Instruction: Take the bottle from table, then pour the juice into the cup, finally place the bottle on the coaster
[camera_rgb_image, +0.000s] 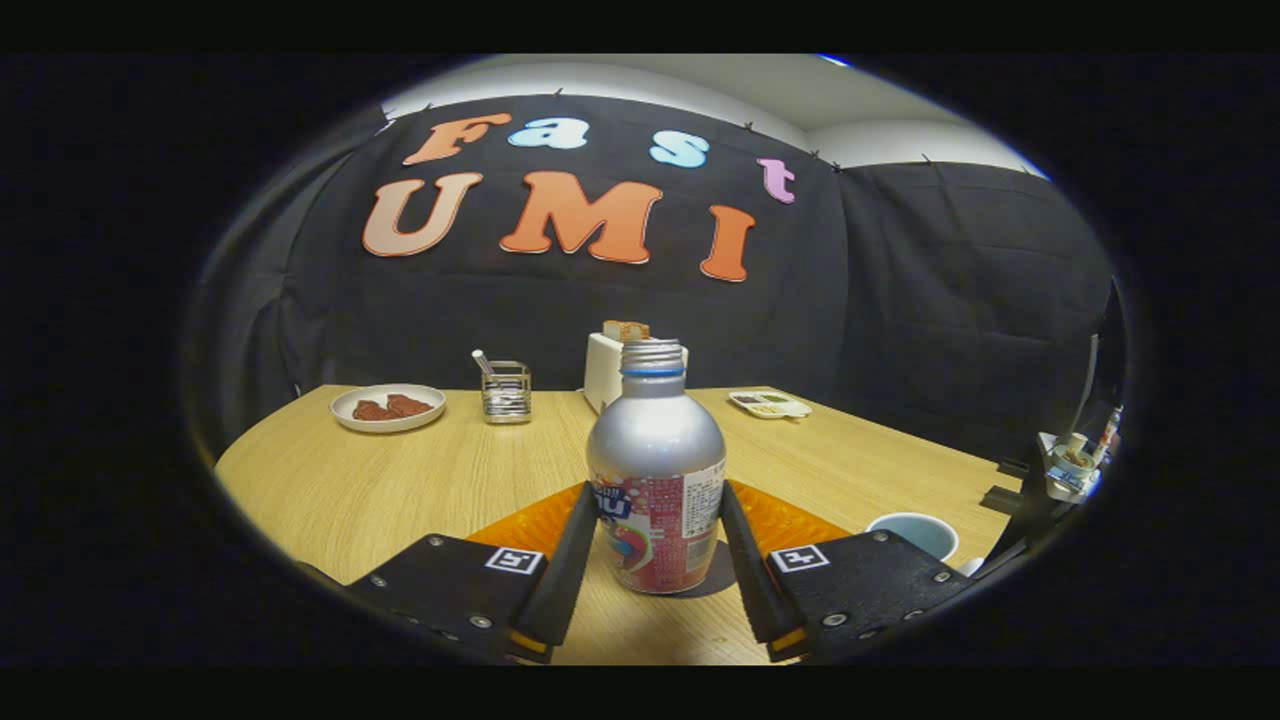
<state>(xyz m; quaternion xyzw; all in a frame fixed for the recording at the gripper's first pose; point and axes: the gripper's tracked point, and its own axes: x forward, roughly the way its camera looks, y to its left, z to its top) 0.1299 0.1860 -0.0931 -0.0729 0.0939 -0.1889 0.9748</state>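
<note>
Upright between the fingers stands the bottle (656, 470): smooth silver metal, domed shoulder, threaded neck with no cap and a blue ring below the threads, printed label wrapped round the lower body. Its base sits on a dark round coaster (716, 578) on the wood-grain table (400, 480). Behind the bottle lies an orange, ribbed, glossy mat (785, 520). The gripper (655, 570) is spread; both fingers flank the label and lie close against it, but whether they press on it cannot be told. The gripper is level with the tabletop, pointing straight toward the bottle. A pale cup (915, 533) sits just beyond the right finger. Farther back: white plate (388, 407) with brown pieces, wire holder (506, 392), white toaster (605, 372), small tray (770, 404).
</note>
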